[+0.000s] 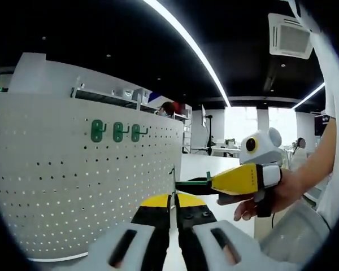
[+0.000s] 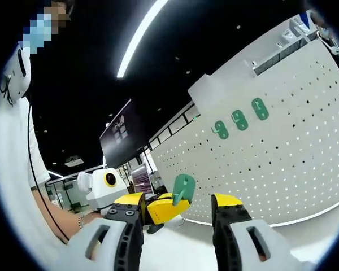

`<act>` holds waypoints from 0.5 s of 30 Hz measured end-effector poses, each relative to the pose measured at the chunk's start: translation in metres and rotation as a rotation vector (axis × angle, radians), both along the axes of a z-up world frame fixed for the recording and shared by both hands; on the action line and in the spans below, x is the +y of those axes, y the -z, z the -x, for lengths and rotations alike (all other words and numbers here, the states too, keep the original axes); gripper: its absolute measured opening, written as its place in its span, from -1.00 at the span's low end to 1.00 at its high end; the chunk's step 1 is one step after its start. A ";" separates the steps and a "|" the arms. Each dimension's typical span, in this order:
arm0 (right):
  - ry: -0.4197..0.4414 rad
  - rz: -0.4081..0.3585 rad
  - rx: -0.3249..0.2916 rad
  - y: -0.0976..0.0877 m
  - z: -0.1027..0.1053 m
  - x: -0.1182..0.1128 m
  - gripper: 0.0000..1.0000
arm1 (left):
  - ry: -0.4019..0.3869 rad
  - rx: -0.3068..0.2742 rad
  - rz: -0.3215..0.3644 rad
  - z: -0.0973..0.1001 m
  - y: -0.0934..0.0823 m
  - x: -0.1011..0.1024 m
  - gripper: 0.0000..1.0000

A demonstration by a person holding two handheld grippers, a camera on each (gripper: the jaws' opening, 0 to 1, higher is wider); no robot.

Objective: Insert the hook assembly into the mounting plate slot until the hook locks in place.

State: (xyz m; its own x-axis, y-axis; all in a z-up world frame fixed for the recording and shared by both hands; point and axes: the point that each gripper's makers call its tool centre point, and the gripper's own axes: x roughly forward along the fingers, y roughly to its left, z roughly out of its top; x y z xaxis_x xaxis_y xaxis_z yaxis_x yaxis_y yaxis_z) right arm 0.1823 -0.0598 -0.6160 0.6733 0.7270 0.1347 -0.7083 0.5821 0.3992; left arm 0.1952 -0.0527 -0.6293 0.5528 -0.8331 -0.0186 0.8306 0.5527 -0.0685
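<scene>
A small green hook piece stands upright, pinched in the yellow tips of my left gripper, which comes in from the left. In the left gripper view my left gripper is shut on that piece, seen edge-on as a thin strip. My right gripper is open, one jaw on each side of the green piece without touching it. Seen from the side, the right gripper points at my left jaws. The white perforated mounting board carries three green hooks in a row.
A person's hand holds the right gripper, and a white sleeve shows at the left. The board stands on a white table. A shelf with boxes sits above the board, and desks and windows lie beyond.
</scene>
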 end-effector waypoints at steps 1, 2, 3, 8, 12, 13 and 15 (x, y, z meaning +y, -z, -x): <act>-0.004 0.002 0.001 0.001 0.000 0.001 -0.23 | -0.001 0.002 -0.001 0.000 0.000 0.000 -0.95; -0.007 0.003 -0.001 0.001 0.001 0.002 -0.26 | -0.004 0.002 -0.004 0.000 0.001 0.000 -0.95; -0.007 0.008 -0.003 0.001 0.001 0.003 -0.28 | -0.004 0.002 -0.003 0.000 0.001 0.001 -0.95; -0.005 0.005 -0.001 0.000 -0.001 0.003 -0.46 | -0.005 0.006 -0.005 0.000 0.002 0.000 -0.95; 0.007 0.022 0.002 0.002 -0.004 0.004 -0.53 | -0.007 0.005 -0.008 0.000 0.003 0.000 -0.95; 0.008 0.030 0.006 0.004 -0.004 0.004 -0.57 | -0.007 0.004 -0.008 0.000 0.003 0.000 -0.95; 0.006 0.032 0.004 0.003 -0.005 0.004 -0.63 | -0.009 0.002 -0.008 0.000 0.002 0.000 -0.95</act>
State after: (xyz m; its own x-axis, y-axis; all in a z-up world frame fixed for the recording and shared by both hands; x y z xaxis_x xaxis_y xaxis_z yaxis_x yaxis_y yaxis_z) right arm 0.1869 -0.0557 -0.6194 0.6780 0.7270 0.1087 -0.7033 0.5985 0.3835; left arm 0.1952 -0.0528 -0.6314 0.5600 -0.8281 -0.0262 0.8256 0.5604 -0.0656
